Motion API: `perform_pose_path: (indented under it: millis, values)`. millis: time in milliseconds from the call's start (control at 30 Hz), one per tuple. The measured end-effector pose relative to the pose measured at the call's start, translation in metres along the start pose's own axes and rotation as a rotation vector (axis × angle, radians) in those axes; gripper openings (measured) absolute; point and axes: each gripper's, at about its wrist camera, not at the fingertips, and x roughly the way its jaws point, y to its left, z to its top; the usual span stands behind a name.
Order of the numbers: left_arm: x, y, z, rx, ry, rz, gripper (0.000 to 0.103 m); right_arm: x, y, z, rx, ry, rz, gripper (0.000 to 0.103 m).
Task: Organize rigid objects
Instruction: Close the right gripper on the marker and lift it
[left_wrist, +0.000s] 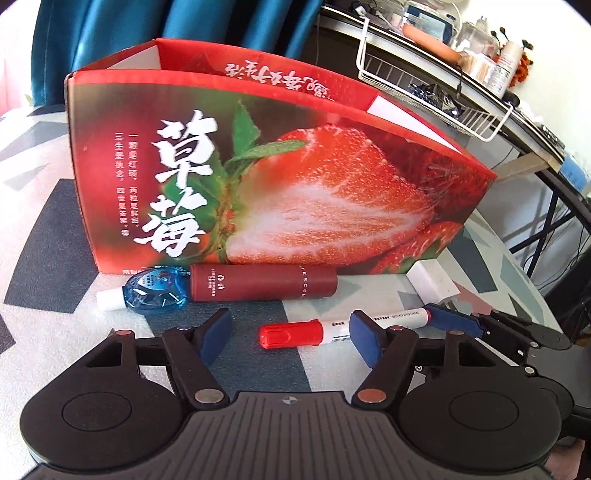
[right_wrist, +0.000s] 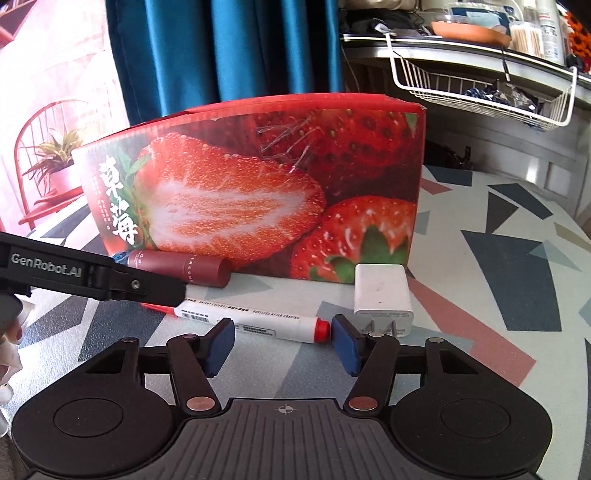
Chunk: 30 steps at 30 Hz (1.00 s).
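A red strawberry-print box (left_wrist: 258, 177) stands open-topped on the table; it also shows in the right wrist view (right_wrist: 280, 184). In front of it lie a blue correction-tape dispenser (left_wrist: 155, 291), a maroon tube (left_wrist: 262, 282), a white charger plug (left_wrist: 434, 278) and a white marker with a red cap (left_wrist: 332, 328). My left gripper (left_wrist: 290, 336) is open, low over the marker's capped end. My right gripper (right_wrist: 282, 345) is open around the marker's red rear tip (right_wrist: 321, 330). The plug (right_wrist: 382, 299) sits just beyond its right finger.
The tabletop (right_wrist: 498, 295) has a geometric grey, pink and white pattern. A white wire basket (left_wrist: 436, 92) hangs under a cluttered shelf at the back right. Blue curtains (right_wrist: 229, 51) hang behind the box. The left gripper's arm (right_wrist: 92, 275) crosses the right view's left side.
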Motion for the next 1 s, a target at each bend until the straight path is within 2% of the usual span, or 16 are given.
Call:
perform_pose_path:
  millis: [100,367,633,700,1000]
  values:
    - [0.001,-0.004,-0.001,0.001,-0.006,0.023,0.071,0.0,0.003,-0.001,-0.02,-0.001,0.005,0.053]
    - [0.002,-0.015,-0.008,0.091,-0.018,0.084,0.068,0.0,0.002,0.0,-0.024,-0.003,0.023,0.053]
    - [0.0,-0.012,-0.008,0.078,-0.023,0.076,0.068,0.0,0.002,0.0,-0.026,-0.005,0.033,0.053]
    - [-0.001,-0.011,-0.009,0.069,-0.027,0.068,0.062,0.0,0.003,-0.001,-0.028,-0.006,0.035,0.051]
    - [-0.006,-0.006,-0.012,0.04,-0.023,0.054,0.056,0.0,-0.001,0.0,-0.002,-0.011,0.042,0.047]
